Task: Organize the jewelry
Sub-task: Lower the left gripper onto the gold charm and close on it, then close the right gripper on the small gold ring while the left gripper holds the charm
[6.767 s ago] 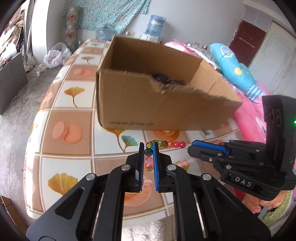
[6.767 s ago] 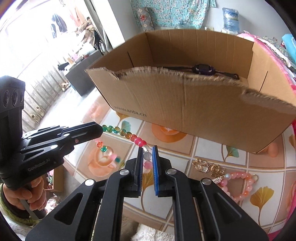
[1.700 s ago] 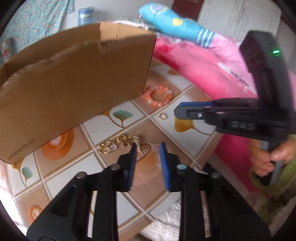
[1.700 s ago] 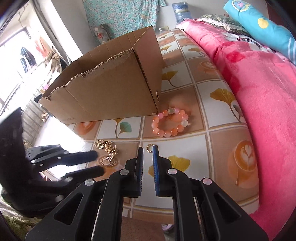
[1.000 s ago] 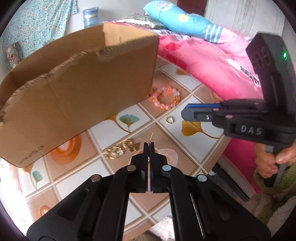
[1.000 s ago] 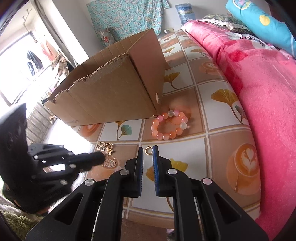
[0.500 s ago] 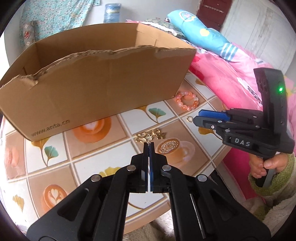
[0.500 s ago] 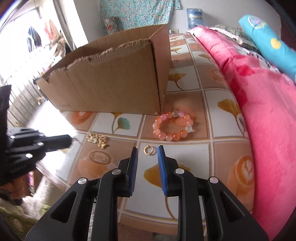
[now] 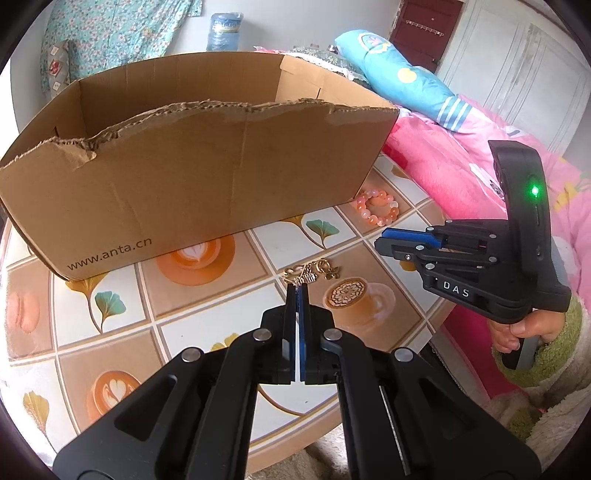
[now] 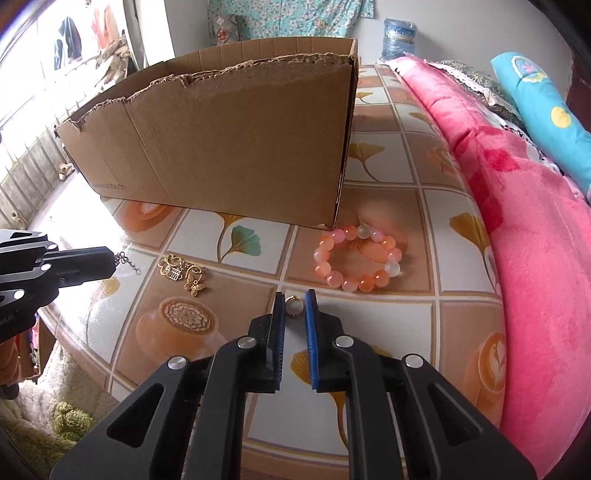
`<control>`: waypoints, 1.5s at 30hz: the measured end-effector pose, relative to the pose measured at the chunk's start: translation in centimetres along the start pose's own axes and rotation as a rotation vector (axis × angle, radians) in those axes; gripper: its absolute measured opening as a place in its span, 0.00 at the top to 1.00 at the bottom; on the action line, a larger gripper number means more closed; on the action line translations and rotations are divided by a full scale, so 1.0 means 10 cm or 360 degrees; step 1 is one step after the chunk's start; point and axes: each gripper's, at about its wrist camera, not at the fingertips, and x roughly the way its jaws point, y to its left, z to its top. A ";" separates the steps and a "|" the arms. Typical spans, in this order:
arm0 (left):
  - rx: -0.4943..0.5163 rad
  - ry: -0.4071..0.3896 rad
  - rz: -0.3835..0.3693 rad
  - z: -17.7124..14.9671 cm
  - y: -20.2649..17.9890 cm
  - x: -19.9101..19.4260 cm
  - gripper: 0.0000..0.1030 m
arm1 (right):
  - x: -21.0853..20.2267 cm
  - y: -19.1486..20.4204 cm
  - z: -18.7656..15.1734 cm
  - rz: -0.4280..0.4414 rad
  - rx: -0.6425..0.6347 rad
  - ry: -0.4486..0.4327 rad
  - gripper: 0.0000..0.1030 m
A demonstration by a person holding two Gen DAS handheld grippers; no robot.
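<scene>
My left gripper [image 9: 297,289] is shut on the thin end of a gold charm chain [image 9: 312,272]; the charms [image 10: 183,275] lie on the table in front of the cardboard box [image 9: 192,177]. My right gripper [image 10: 295,297] is open with its fingers on either side of a small gold ring [image 10: 294,306] on the table. An orange and pink bead bracelet [image 10: 356,257] lies at the box's right corner, just beyond the ring. In the right wrist view the left gripper [image 10: 112,264] shows at the left edge, chain end hanging from its tip.
The table [image 9: 207,321] has a tile-pattern cover with ginkgo leaves and coffee cups; its front edge is close below both grippers. A pink blanket [image 10: 524,229] and blue pillow [image 10: 546,103] lie along the right. A water bottle [image 9: 219,31] stands behind the box.
My right gripper has opened and moved forward so the gold ring sits between its fingers. My left gripper stays shut on the chain and has pulled it slightly back from the box.
</scene>
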 end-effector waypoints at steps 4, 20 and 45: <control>-0.0024 -0.0028 -0.0020 -0.01 0.06 -0.05 1.00 | -0.04 -0.03 0.03 0.0032 0.0061 0.0011 0.96; -0.0063 -0.0106 -0.0042 -0.12 0.16 -0.23 1.00 | -0.03 0.00 0.01 -0.0099 0.0069 0.0076 0.96; -0.0098 -0.0102 0.0021 -0.06 0.22 -0.21 1.00 | -0.13 0.18 -0.01 0.0040 -0.0108 0.0063 0.95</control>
